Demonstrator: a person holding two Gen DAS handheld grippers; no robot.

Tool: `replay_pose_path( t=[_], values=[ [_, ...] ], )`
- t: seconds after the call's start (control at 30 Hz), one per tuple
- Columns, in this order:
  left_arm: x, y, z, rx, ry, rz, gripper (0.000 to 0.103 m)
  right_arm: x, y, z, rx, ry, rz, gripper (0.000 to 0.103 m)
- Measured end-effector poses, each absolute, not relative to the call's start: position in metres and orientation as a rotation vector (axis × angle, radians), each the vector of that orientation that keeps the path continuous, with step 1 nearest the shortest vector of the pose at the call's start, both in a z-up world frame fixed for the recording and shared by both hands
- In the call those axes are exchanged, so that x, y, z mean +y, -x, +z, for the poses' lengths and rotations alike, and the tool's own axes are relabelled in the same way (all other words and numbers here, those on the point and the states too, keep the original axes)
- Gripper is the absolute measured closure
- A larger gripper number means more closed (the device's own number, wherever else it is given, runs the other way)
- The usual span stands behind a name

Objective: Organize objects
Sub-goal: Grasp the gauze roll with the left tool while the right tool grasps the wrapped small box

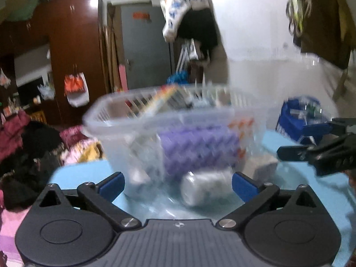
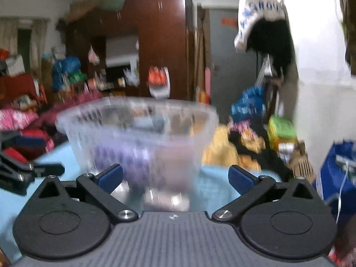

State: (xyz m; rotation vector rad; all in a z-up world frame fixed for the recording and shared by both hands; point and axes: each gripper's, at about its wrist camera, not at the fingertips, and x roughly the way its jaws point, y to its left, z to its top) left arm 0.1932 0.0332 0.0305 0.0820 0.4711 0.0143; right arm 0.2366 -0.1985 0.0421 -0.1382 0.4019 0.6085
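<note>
Both hand-held grippers, left and right, gape empty before the clear basket on the blue desk; approach step, next probably needs a rim grasp.

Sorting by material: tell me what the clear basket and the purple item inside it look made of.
Clear basket: likely thin translucent plastic; slatted walls, contents show through. Purple item: possibly soft foam or rubber, matte with bumpy ridges; blur leaves it uncertain.

Basket on table, roller inside it, bin to its right
</note>
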Motion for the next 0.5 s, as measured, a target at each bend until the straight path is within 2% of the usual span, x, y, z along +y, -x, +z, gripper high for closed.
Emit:
replay_pose_path(
  t=[0.23, 0.5],
  values=[
    [0.019, -0.223, 0.009, 0.557, -0.048, 0.043, 0.0, -0.192, -0.265, 0.015, 0.535, 0.093, 0.573, 0.0],
    [0.01, -0.249, 0.002, 0.61, 0.012, 0.033, 0.001, -0.212, -0.264, 0.01, 0.55, 0.016, 0.544, 0.0]
  ],
)
